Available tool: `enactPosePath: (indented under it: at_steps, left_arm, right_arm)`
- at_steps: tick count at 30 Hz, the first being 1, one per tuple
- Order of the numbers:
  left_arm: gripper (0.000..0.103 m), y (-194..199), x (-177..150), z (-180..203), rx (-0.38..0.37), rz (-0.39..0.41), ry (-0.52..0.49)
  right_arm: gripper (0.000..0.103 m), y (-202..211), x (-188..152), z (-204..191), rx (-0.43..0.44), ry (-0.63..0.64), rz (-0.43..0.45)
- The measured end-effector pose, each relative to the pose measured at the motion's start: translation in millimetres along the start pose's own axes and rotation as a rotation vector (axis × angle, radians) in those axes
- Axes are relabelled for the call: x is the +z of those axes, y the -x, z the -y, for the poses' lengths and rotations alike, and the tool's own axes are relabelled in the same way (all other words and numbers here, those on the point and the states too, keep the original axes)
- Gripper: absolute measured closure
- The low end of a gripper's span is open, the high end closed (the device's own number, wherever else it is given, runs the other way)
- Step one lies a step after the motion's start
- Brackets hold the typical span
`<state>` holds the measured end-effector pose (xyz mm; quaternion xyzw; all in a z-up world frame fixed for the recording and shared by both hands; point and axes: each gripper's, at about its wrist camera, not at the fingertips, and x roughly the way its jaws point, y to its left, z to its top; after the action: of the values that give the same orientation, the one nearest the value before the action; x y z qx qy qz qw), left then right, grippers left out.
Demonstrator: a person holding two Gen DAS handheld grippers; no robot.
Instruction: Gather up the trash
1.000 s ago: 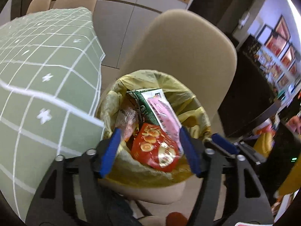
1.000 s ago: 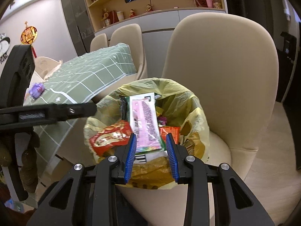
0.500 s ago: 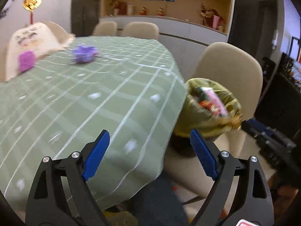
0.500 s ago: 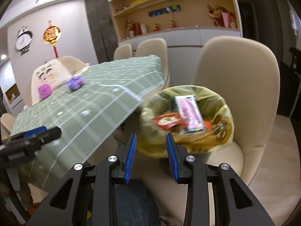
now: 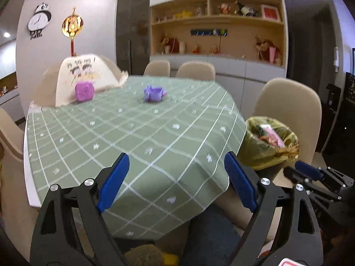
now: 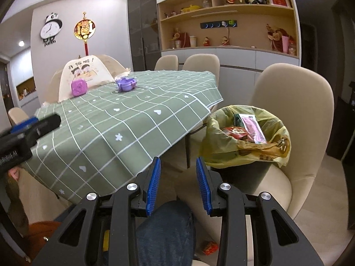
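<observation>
A bin lined with a yellow bag (image 5: 268, 146) (image 6: 244, 139) stands on a beige chair seat at the table's right corner, with a pink wrapper (image 6: 254, 128) and a red wrapper (image 6: 235, 132) on top. My left gripper (image 5: 177, 177) hangs over the near edge of the green checked tablecloth (image 5: 137, 133), wide open with nothing between its pads. My right gripper (image 6: 177, 184) is open by a narrower gap, also holding nothing, low in front of the table and left of the bin. A small red wrapper (image 6: 209, 248) lies on the floor below it.
Two purple plastic things (image 6: 78, 87) (image 6: 126, 84) sit at the table's far side. Beige chairs (image 6: 292, 115) ring the table. The person's knee in blue trousers (image 6: 164, 232) is under the right gripper. The left gripper (image 6: 28, 128) shows at that view's left edge. Shelves line the back wall.
Both grippers have swung away from right above the bin toward the table, so the bin now lies to the right. The left jaws have spread wider. The right jaws are unchanged.
</observation>
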<state>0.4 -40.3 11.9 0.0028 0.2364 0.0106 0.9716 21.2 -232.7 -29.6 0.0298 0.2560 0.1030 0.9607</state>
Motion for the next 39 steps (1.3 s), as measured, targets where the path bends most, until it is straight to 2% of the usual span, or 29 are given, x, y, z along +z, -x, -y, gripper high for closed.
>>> enactPosePath:
  at_steps: [4,11,39]
  left_arm:
    - [0.020,-6.0,-5.3,9.6,0.034,-0.065,-0.040]
    - [0.020,-6.5,-8.6,19.6,0.027,-0.052,-0.071]
    - [0.020,-9.4,-7.3,19.4,0.013,-0.060,-0.081]
  right_arm:
    - [0.071,5.3,0.4,0.4,-0.027,0.008,0.017]
    - [0.071,13.6,1.8,7.6,-0.030,-0.006,0.043]
    - [0.071,10.0,0.5,12.8,-0.027,-0.025,0.025]
